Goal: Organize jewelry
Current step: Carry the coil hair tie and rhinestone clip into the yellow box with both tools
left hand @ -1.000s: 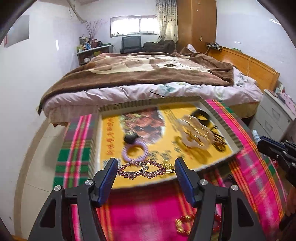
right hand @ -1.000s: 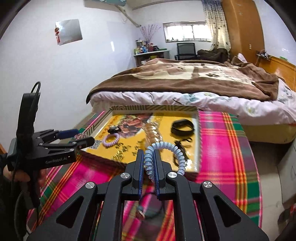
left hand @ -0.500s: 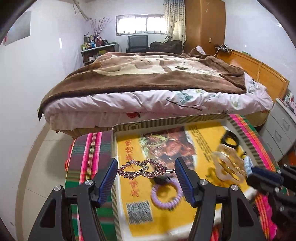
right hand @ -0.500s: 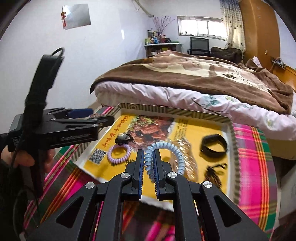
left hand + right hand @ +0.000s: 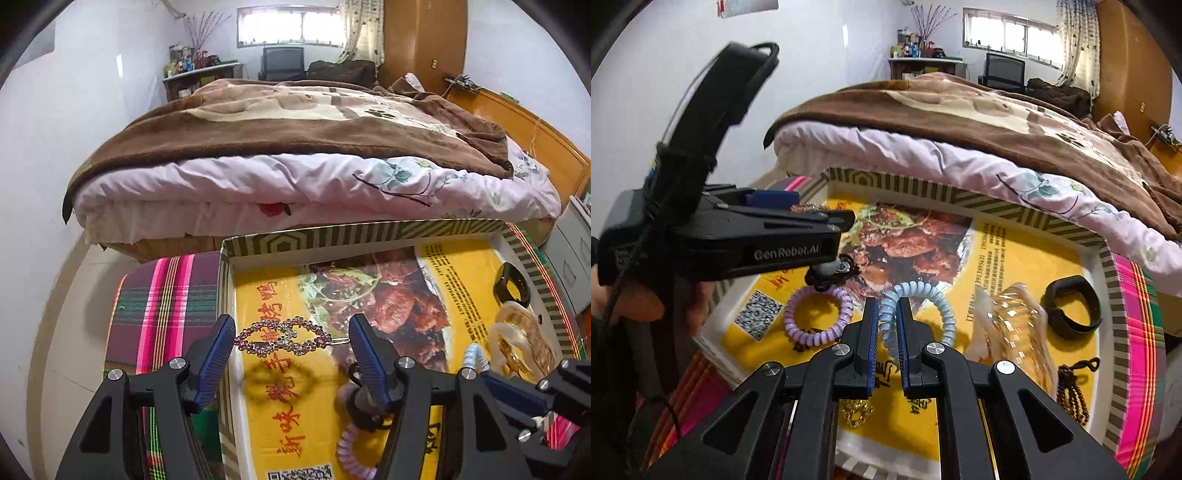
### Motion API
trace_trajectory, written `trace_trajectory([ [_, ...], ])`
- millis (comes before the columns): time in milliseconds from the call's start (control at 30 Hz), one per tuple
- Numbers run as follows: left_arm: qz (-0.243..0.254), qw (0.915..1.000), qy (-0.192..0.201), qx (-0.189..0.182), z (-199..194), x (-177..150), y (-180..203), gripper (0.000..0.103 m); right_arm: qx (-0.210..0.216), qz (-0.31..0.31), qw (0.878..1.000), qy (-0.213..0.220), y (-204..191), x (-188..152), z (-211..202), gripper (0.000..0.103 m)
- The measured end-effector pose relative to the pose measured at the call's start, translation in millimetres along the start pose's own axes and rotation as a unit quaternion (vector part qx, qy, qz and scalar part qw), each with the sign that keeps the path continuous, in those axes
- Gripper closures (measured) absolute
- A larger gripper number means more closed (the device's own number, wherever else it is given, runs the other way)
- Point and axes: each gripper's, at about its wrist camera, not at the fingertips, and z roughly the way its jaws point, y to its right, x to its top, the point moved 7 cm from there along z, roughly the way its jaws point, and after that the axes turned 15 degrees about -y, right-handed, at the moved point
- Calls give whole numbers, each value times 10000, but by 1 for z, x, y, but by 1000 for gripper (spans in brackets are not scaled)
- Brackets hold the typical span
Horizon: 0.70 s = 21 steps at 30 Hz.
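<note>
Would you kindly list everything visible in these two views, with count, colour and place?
tray: one, yellow floor, striped rim, on the plaid cloth
rhinestone hair clip: one, pink, held over the tray
blue coil tie: one, pale blue, held over the tray
purple coil tie: one, in the tray
black band: one, tray's right side
clear bangles: several, amber-tinted, mid tray
dark bead string: one, near right corner
bed: one, brown blanket, behind
left gripper: shut on the clip
right gripper: shut on the blue tie

Left gripper [image 5: 291, 341] tilted downward, jaws spread partway, clamped on a clip's two ends. Right gripper [image 5: 887, 325] tilted downward, jaws nearly together, pinching a coil. Left hand [image 5: 635, 299] grasps its handle.
</note>
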Motion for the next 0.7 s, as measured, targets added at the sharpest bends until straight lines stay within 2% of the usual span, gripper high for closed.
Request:
trace_trajectory([
  [300, 58, 10000, -16, 78, 6, 3, 2, 39, -87, 14, 9997, -206, 4, -1, 17, 93],
  [700, 63, 10000, 17, 40, 1, 2, 2, 39, -2, 197, 9996, -206, 8, 1, 19, 92],
])
